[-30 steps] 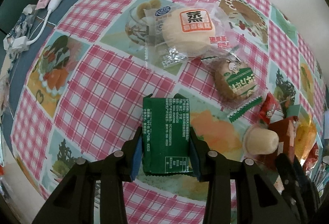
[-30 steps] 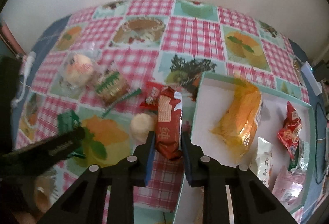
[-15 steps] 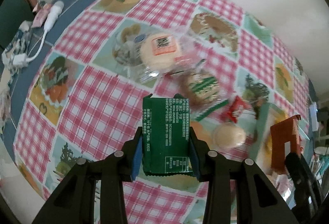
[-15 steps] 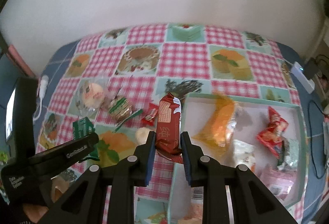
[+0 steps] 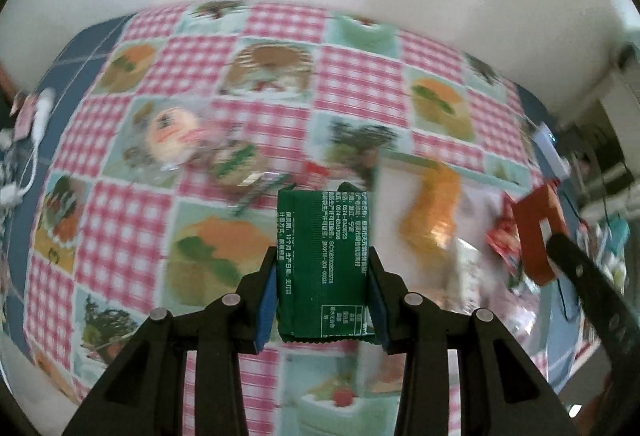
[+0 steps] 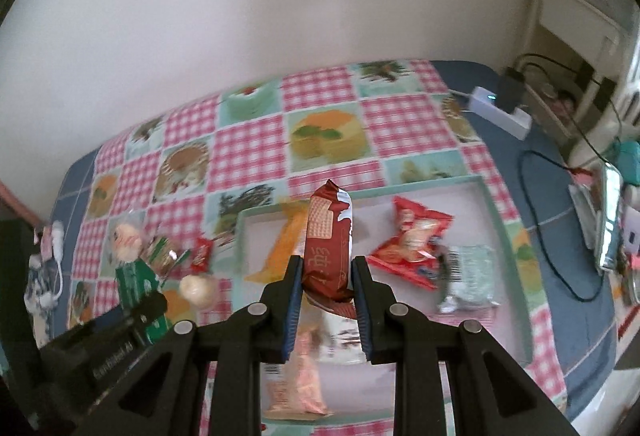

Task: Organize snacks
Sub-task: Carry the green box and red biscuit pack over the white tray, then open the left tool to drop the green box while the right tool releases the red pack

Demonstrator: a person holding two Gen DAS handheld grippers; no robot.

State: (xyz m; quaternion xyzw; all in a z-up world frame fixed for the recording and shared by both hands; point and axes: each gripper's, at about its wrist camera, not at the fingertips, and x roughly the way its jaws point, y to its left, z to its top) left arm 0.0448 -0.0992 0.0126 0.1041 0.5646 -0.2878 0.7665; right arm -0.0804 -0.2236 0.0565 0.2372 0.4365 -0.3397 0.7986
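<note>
Here, in the left wrist view, the left claw (image 5: 322,300) is clenching a green packet (image 5: 324,264) between its blue pads, the packet's printed back facing the camera and its top edge standing free above the fingers. The packet is hanging above the checked tabletop (image 5: 260,123), just left of the pale-rimmed box (image 5: 404,157). A round bun in clear wrap (image 5: 172,133) and a green-banded cake (image 5: 236,165) are lying on the tabletop well left of the box, both blurred. Inside the box an orange bag (image 5: 434,211) is lying near the left wall. To the right of the box's near part, the dark red wafer pack (image 5: 538,232) is showing in the right claw, whose dark arm is crossing that corner. In the right wrist view, the right claw (image 6: 324,288) is gripping the dark red wafer pack (image 6: 328,248) upright, over the box's (image 6: 500,228) left half. Inside the box the orange bag (image 6: 284,248) is lying by the left wall, a red snack bag (image 6: 412,244) is sitting toward the middle, a silver-green packet (image 6: 468,276) is lying right of it, and a pink packet (image 6: 300,376) is lying toward the near wall. Left of the box, the green packet (image 6: 134,282) is showing in the left claw, with a small round bun (image 6: 198,288) on the tabletop (image 6: 256,147) between packet and box. A white power strip (image 6: 500,111) is resting beyond the box's far right corner.
</note>
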